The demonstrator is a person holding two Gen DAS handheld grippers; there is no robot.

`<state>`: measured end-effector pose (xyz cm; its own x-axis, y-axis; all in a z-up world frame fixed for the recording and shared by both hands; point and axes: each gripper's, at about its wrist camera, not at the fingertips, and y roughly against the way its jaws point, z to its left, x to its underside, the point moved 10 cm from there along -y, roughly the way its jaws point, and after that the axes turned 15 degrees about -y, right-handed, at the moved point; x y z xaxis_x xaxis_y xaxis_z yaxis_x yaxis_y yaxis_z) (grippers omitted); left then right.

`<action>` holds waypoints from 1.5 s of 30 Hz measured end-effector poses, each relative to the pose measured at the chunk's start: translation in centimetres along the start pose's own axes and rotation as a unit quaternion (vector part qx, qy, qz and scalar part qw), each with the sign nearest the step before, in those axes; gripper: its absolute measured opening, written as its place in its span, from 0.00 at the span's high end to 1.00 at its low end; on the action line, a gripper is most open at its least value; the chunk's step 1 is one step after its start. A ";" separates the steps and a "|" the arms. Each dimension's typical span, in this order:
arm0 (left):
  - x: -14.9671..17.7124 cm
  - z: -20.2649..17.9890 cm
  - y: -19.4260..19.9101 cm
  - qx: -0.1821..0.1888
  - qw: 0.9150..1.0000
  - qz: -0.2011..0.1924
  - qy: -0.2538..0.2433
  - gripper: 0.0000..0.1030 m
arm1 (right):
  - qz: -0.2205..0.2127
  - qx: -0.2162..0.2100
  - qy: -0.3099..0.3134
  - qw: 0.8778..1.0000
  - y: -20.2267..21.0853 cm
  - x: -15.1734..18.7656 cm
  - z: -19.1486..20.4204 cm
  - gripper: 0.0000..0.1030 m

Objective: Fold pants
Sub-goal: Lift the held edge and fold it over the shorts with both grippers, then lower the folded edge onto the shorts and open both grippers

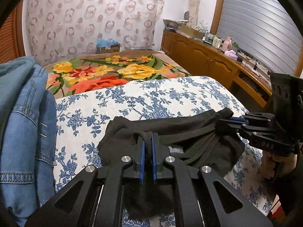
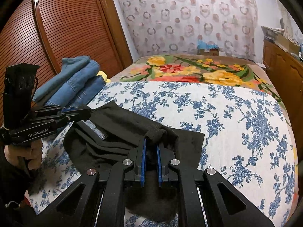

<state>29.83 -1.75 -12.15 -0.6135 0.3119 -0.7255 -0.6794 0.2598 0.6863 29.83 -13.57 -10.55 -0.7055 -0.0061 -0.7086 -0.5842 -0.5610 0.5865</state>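
Note:
Black pants point(image 1: 176, 132) lie bunched on the blue-flowered white bedspread point(image 1: 151, 98). My left gripper point(image 1: 148, 141) is shut on a fold of the pants at their near left part. My right gripper point(image 1: 225, 122) reaches in from the right and is shut on the pants' right edge. In the right wrist view the right gripper point(image 2: 151, 141) pinches a bunched fold of the pants point(image 2: 117, 124), and the left gripper point(image 2: 83, 113) grips their far left corner. A small blue-grey label point(image 2: 96, 130) shows inside the waistband.
A stack of folded jeans and blue garments point(image 1: 22, 113) sits on the bed's left side, also in the right wrist view point(image 2: 75, 81). A flowered blanket point(image 1: 117, 71) covers the far bed. A wooden sideboard point(image 1: 208, 56) with clutter runs along the right. A slatted wardrobe point(image 2: 47, 37) stands left.

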 end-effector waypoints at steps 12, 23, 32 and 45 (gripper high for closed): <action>0.4 0.5 0.5 -0.014 1.000 0.007 0.002 0.55 | -0.017 0.006 0.001 1.000 1.3 -0.5 -0.3 0.78; 1.7 0.2 1.5 -0.006 1.000 0.015 -0.007 0.55 | -0.016 0.026 0.011 0.999 3.3 0.4 -2.0 0.73; 1.9 0.3 -1.2 -0.005 0.999 0.049 -0.019 0.55 | 0.028 0.043 0.036 0.998 1.2 0.8 -2.3 0.71; 1.8 1.6 -2.8 -0.023 0.998 0.062 -0.018 0.55 | 0.024 0.010 0.058 0.998 -0.9 -1.5 -1.4 0.92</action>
<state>31.29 -0.45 -15.33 -0.6789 0.3727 -0.6327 -0.6177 0.1759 0.7665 31.96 -14.22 -10.50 -0.6816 -0.1291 -0.7203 -0.5604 -0.5409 0.6272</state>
